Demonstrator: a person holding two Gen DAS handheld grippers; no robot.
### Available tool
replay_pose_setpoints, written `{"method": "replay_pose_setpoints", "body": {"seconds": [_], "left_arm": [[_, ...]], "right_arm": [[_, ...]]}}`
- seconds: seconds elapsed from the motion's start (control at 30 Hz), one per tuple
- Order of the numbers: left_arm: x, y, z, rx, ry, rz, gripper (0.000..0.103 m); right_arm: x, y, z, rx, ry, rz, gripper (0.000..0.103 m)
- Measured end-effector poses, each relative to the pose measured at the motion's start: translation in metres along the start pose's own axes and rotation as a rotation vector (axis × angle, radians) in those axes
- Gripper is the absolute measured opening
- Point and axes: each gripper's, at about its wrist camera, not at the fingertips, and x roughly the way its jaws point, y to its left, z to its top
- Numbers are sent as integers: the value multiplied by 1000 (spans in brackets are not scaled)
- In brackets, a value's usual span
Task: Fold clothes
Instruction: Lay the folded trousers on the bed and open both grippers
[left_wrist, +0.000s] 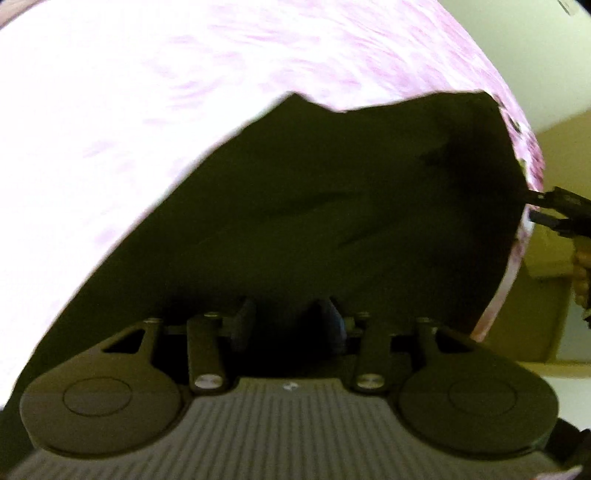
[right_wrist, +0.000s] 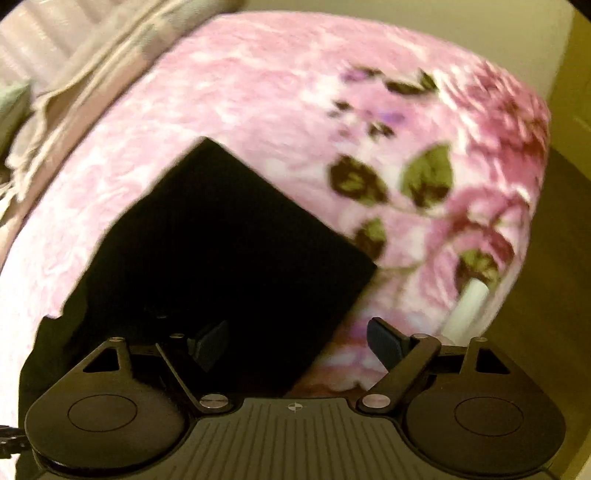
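A black garment (left_wrist: 332, 221) lies flat on a pink flowered blanket (left_wrist: 147, 92). My left gripper (left_wrist: 286, 317) hovers low over its near edge. The fingers (left_wrist: 243, 317) stand partly apart with dark cloth beneath them, and no fold is pinched between them. My right gripper (left_wrist: 537, 206) sits at the garment's right edge. In the right wrist view the garment (right_wrist: 221, 240) shows a squared, folded corner. The right gripper (right_wrist: 297, 343) is wide open there, its left finger over the cloth and its right finger over the blanket (right_wrist: 258, 92).
A white tube-like object (right_wrist: 469, 302) lies on the blanket just ahead of the right finger. Beige bedding (right_wrist: 74, 74) is bunched at the far left. A hand (left_wrist: 581, 273) holds the right gripper. Brown furniture (left_wrist: 546, 314) stands beyond the bed's edge.
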Motion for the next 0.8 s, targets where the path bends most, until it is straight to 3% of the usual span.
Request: {"method": "replay_pose_setpoints", "body": {"seconds": [0.17,0.37,0.63,0.8], "left_arm": [[-52,55,-64,-109,-74,77,47],[-120,117,-173,-107,-168,100,52],[-195,190,-314,-135,-172,266,57],[-214,204,-375,-166,-155,374,58]], "right_arm": [[-35,64,-50,-72,-39,48,85],[-85,155,-128,-156,-56,109,85],[-139,253,-245,-294,27,189,85],[-143,297,-289,-495,89,272,85]]}}
